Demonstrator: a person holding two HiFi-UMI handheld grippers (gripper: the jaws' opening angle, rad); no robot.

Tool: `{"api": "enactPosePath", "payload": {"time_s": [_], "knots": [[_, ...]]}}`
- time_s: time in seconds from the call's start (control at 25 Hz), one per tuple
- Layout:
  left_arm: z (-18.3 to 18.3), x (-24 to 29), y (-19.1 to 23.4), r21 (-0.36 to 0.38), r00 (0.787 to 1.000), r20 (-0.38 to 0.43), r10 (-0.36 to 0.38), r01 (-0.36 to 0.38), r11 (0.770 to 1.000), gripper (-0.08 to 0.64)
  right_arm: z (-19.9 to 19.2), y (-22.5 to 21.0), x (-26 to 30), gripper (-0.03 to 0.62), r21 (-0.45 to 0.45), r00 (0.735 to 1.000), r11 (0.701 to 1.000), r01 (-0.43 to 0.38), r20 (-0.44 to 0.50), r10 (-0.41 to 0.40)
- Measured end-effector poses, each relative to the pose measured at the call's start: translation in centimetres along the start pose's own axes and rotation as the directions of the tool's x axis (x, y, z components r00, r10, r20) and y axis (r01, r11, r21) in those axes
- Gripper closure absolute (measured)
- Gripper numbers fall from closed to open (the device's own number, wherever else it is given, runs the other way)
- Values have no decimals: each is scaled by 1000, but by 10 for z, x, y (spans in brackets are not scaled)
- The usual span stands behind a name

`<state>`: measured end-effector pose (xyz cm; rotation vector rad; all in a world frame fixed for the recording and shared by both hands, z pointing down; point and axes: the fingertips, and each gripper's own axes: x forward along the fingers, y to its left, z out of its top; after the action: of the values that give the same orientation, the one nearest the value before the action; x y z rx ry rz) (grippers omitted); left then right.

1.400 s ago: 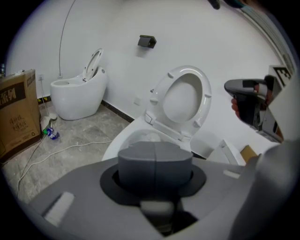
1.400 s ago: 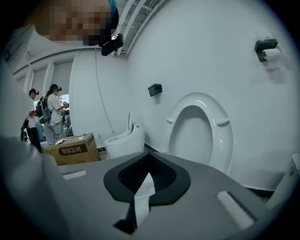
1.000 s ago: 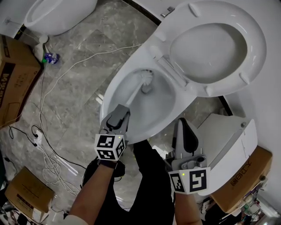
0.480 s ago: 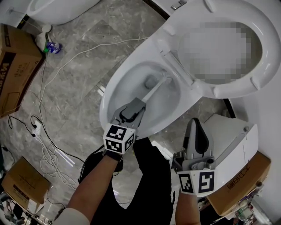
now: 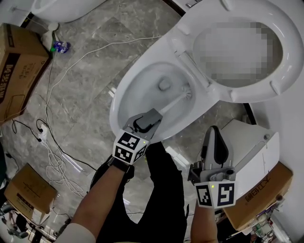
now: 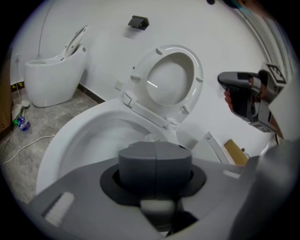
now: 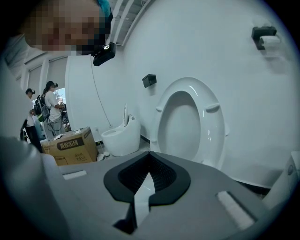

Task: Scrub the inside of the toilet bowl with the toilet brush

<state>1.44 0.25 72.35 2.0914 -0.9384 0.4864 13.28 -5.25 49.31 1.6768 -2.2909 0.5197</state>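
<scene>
Swept across from the drain since half a second ago, the brush head now lies against the right inner wall of the toilet bowl, under the hinge side, and the left claw has swung a little right with it.

Nearest, the person's forearms reach out over dark trouser legs. The left claw sits just over the near rim of the bowl, its jaws clamped on the grey butt of the toilet brush. In the left gripper view that grey stub stands tight between the jaws of the claw, and the white handle runs down and away into the bowl. The right claw hangs off to the right of the bowl, beside a white ceramic tank. Its own view shows the jaws drawn together with only a thin slit below the tips, and nothing is held in the claw.

Farther out, the drain shows at the middle of the bowl, apart from the bristles. The raised seat and lid tilt back beyond the hinges.

On the grey marble floor, a white cable trails from the bowl toward the far left corner. There a blue bottle lies beside a cardboard box, with a second toilet behind them.
</scene>
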Motion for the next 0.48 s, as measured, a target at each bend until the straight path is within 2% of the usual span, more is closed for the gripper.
{"api": "enactPosePath", "payload": {"time_s": [0.24, 0.36, 0.48], "knots": [[-5, -15, -13, 79, 994, -107, -33, 41, 996, 416, 17, -3, -12, 580, 9, 1000, 1000, 7, -23, -6], [-6, -25, -15, 134, 985, -165, -39, 62, 989, 416, 21, -3, -19, 580, 22, 999, 1000, 11, -38, -10], [-8, -33, -15, 153, 974, -222, -51, 86, 984, 417, 23, -1, -22, 580, 30, 999, 1000, 3, -53, -2]]}}
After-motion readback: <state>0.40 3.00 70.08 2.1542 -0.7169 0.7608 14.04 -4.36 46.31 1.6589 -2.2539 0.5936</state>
